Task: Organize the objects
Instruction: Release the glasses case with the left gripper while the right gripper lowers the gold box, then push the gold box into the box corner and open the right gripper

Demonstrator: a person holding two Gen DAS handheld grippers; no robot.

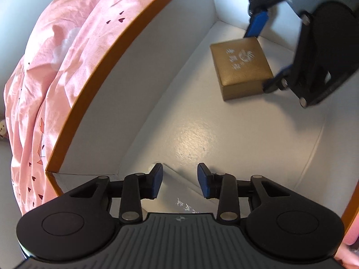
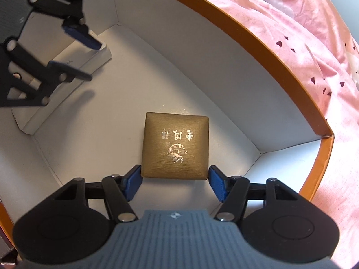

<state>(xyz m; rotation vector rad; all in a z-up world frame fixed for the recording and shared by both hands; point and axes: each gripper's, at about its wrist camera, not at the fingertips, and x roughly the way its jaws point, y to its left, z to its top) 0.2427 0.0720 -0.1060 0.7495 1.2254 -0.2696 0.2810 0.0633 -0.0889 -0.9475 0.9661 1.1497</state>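
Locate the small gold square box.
The small gold square box lies flat on the white floor of the orange-rimmed carton, between the right gripper pads.

The left gripper (image 1: 179, 182) hangs open over the orange-rimmed box (image 1: 107, 71); the right gripper (image 1: 260, 60) seemingly straddles the gold case (image 1: 241, 67).

Pink bedding (image 1: 67, 51) printed with small dark hearts lies rumpled all around. Beyond it stands a pale wall (image 1: 13, 18).

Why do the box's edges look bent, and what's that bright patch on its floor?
Left wrist view: the fisheye lens bows the orange box rim, and light glares off the white floor. Right wrist view: same bowing; the gold case is sharp, the left gripper blurred.
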